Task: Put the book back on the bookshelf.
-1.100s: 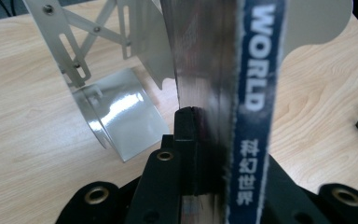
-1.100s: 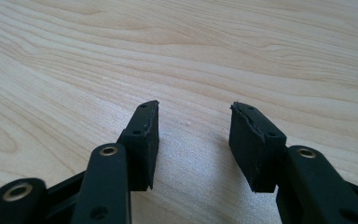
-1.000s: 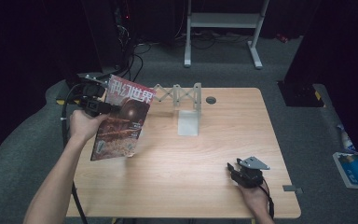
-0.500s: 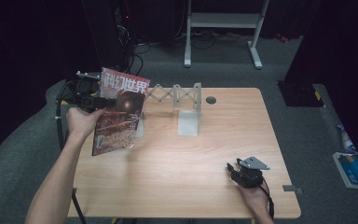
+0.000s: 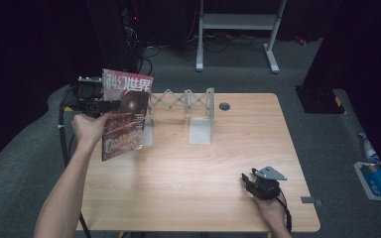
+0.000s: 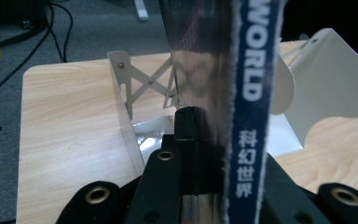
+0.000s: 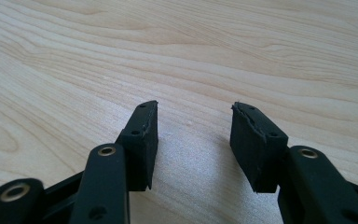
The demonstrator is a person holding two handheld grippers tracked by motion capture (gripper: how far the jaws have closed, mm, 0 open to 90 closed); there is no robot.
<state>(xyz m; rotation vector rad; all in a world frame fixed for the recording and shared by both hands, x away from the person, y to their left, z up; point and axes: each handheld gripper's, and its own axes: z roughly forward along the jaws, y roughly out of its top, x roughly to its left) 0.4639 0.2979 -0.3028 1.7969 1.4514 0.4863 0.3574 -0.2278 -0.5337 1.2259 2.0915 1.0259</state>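
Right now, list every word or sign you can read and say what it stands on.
"科幻世界" – white title across the top of the red-brown glossy magazine cover, high view.
"WORLD" – white letters on the magazine's blue spine, left gripper view.
"科幻世界" – white, lower on that same spine.
Print on the blue-and-white packet on the grey floor: too small to read.
Smaller cover print: blurred.

Wooden table, grey carpet, dark room
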